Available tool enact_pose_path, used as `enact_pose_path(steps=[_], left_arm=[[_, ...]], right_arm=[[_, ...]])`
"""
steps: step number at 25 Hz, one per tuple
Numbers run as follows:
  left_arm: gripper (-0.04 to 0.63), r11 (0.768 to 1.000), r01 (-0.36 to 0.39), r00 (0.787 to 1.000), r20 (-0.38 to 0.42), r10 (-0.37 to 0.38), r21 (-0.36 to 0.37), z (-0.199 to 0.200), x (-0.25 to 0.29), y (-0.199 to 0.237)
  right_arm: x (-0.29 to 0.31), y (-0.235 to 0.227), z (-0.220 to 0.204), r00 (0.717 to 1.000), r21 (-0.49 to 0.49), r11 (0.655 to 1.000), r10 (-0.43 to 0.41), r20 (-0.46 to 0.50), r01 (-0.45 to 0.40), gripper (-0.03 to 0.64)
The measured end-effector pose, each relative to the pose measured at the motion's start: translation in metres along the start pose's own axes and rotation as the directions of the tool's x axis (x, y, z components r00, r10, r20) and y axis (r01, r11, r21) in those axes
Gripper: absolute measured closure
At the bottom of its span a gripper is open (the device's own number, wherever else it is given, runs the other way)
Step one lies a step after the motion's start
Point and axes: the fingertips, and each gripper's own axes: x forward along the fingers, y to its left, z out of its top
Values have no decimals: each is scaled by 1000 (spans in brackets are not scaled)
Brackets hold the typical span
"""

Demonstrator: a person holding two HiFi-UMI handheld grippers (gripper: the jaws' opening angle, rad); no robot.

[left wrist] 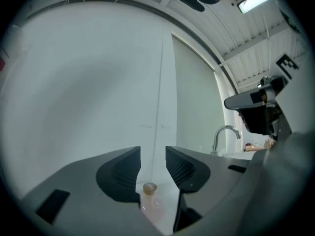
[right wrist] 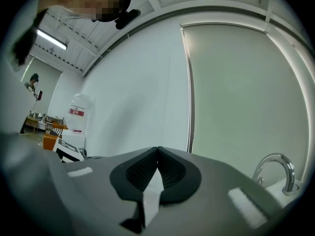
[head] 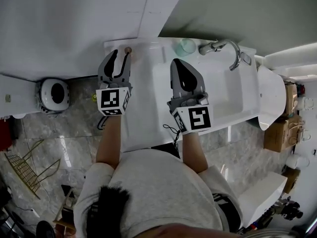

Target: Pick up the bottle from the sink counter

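1. We see the left gripper (head: pixel 120 59) over the back left corner of the white sink counter (head: pixel 141 133). In its own view (left wrist: pixel 153 154) the jaws stand apart with a clear gap between the ribbed pads.
2. The bottle (left wrist: pixel 149 196) stands upright on the counter low in that gap. It has a clear, faintly pink body and a tan round cap. It sits close to the left-hand jaw, but we cannot tell if it touches it. The pads do not press on it.
3. In the head view the bottle's cap (head: pixel 128 49) shows just beyond the left gripper's tips, near the wall.
4. The right gripper (head: pixel 181 67) hangs over the basin, beside the left one. In its own view (right wrist: pixel 157 152) the jaw tips meet, with nothing between them.
5. The faucet (head: pixel 225 47) rises at the back right of the basin. A pale green cup (head: pixel 186 46) stands just left of it.
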Motion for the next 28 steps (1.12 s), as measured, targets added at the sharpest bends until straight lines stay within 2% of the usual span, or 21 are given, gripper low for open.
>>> enact_pose_path(steps=[4,12,21,28], left_arm=[[430,998,-59,997,-57,59,12,-29,17,0],[423,989,-146,978,-144,150,39,-71,45,4],[422,980,-190,957,-213,198,61,-105,61,12],[422,978,-197,951,-227,208,71,-120,71,16]], right_arm=[[8,-3,-11,999,5,999,34,-26,-34,606],[23,-14,-27,995,31,996,86,-56,-84,606],[34,-22,-42,991,48,994,105,-80,-101,606],[37,-27,-49,990,50,994,100,-96,-95,606]])
